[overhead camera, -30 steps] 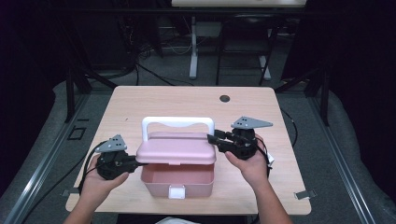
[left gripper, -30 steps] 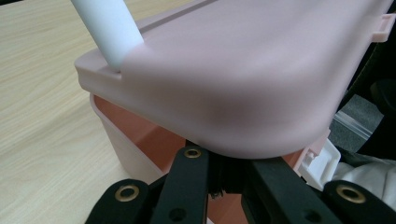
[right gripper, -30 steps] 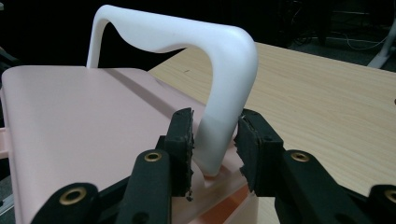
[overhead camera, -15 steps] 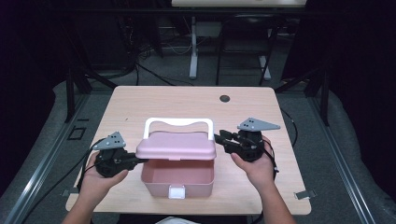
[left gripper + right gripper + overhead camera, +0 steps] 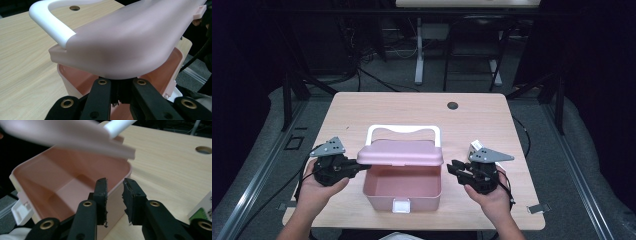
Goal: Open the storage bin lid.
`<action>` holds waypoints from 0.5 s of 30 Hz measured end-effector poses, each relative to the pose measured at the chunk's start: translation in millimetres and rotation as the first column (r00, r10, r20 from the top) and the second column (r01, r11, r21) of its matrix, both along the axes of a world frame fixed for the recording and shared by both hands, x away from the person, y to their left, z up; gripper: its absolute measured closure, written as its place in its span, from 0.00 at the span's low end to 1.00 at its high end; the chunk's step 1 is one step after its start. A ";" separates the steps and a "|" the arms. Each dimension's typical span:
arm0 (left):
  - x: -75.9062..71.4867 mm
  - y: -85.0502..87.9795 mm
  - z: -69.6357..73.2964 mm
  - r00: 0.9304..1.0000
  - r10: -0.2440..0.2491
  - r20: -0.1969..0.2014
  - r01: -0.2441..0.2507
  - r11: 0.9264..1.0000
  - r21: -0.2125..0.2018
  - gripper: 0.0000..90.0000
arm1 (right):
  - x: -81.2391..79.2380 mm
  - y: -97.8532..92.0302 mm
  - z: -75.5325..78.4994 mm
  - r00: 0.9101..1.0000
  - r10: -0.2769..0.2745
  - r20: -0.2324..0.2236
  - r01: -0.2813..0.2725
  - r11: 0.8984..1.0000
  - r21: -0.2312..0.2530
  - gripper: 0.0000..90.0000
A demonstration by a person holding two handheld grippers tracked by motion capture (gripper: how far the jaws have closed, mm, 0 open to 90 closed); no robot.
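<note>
A pink plastic box (image 5: 402, 189) with a white front latch (image 5: 401, 205) stands at the table's near middle, its inside bare. Its pink lid (image 5: 402, 152), with a white handle (image 5: 403, 130), is tipped up off the box. My left gripper (image 5: 358, 164) is shut on the lid's left edge (image 5: 117, 75). At the box's right side my right gripper (image 5: 452, 167) stands low by the box's right wall (image 5: 115, 192). Its jaws have just been closing but still stand apart. That wall lines up with the gap, and I cannot tell whether the pads touch it.
The light wooden table (image 5: 492, 125) has a round cable hole (image 5: 453, 105) at the back right. A small white and green tag (image 5: 203, 207) shows beside my right gripper. Dark floor, cables and stand legs (image 5: 418, 55) lie beyond the far edge.
The lid has risen off the box with my left gripper still on it. My right gripper has left the lid's right edge, dropped and come toward the near edge.
</note>
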State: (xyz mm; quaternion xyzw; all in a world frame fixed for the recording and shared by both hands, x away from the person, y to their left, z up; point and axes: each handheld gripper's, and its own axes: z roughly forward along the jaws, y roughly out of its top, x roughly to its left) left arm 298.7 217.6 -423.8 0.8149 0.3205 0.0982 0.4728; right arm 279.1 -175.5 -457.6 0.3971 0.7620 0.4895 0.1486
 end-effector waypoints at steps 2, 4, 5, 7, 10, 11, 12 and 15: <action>0.8 -0.3 0.7 1.000 0.004 0.005 -0.004 1.000 -0.003 0.99 | -1.4 1.3 -2.3 1.000 0.006 -0.001 -0.006 1.000 0.003 0.86; 2.5 -0.1 1.6 1.000 0.002 0.008 -0.002 1.000 -0.003 0.99 | -4.8 5.8 -7.4 1.000 0.026 -0.006 -0.026 1.000 -0.001 0.93; 3.9 -0.2 1.9 1.000 0.006 0.009 -0.006 1.000 -0.006 0.99 | -6.5 12.0 -11.4 0.999 0.038 -0.018 -0.038 0.999 -0.005 0.96; 5.7 -0.4 2.0 1.000 0.007 0.011 -0.007 1.000 -0.009 0.99 | -7.8 19.0 -15.8 0.998 0.056 -0.025 -0.056 0.998 -0.011 0.99; 7.7 -0.7 2.4 1.000 0.009 0.016 -0.009 1.000 -0.007 0.99 | -10.5 27.5 -20.6 0.996 0.083 -0.032 -0.084 0.996 -0.011 0.99; 9.9 -1.1 3.4 1.000 0.014 0.017 -0.014 1.000 -0.009 0.99 | -11.4 30.1 -21.4 0.995 0.094 -0.039 -0.095 0.995 -0.010 0.99; 11.0 -1.6 4.0 1.000 0.019 0.017 -0.018 1.000 -0.007 0.99 | -12.2 32.5 -22.2 0.994 0.103 -0.041 -0.103 0.994 -0.017 0.99; 15.0 -2.0 6.5 1.000 0.022 0.021 -0.021 1.000 -0.008 0.99 | -14.3 38.9 -25.7 0.992 0.116 -0.048 -0.118 0.993 -0.028 0.99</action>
